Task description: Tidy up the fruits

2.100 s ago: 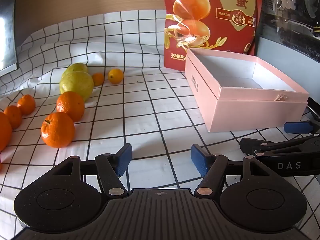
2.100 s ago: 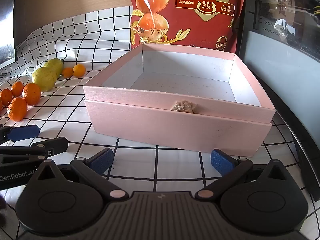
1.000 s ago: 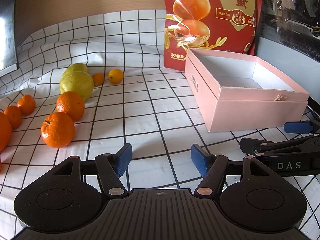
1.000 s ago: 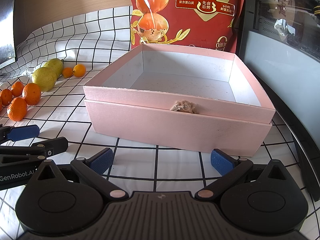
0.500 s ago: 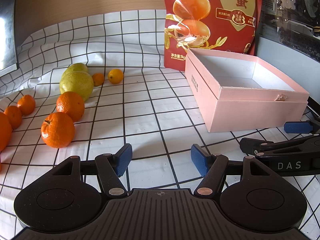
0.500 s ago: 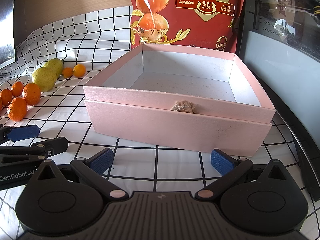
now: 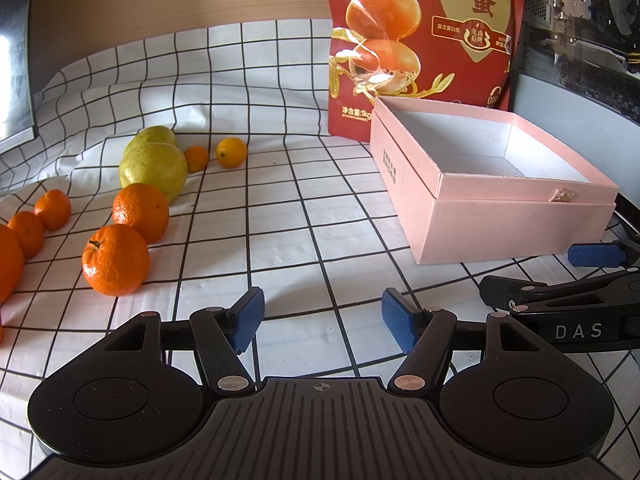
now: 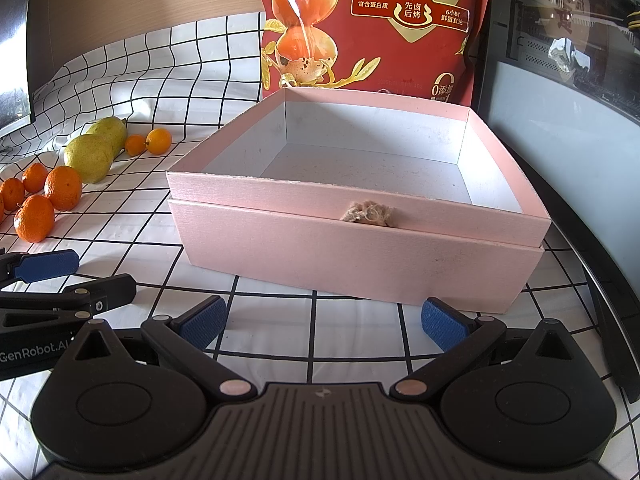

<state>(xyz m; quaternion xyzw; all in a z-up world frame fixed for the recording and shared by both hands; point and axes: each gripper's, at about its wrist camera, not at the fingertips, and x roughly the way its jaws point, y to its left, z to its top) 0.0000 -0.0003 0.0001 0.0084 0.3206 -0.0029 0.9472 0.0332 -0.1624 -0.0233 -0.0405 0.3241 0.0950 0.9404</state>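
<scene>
Both grippers idle, jaws apart, holding nothing: left gripper point(image 7: 322, 314) faces the oranges point(image 7: 116, 259) at 10 o'clock, right gripper point(image 8: 323, 320) fronts the empty pink box point(image 8: 360, 248) at 12, likely the fruits' destination.

White cloth with black grid lines point(image 7: 280, 208) under everything. Pale pink square cardboard box point(image 8: 360, 248), white inside, with a beige frayed tuft point(image 8: 368, 213) on its front rim. Glossy red snack bag point(image 7: 420, 40) printed with orange-brown eggs and gold lettering. Bright orange round mandarins point(image 7: 116, 260), yellow-green pears point(image 7: 154, 168), two small yellow-orange kumquats point(image 7: 231, 153). Black left gripper point(image 7: 322, 320) and black right gripper point(image 8: 324, 320), both with dark blue textured pads point(image 7: 248, 320).
</scene>
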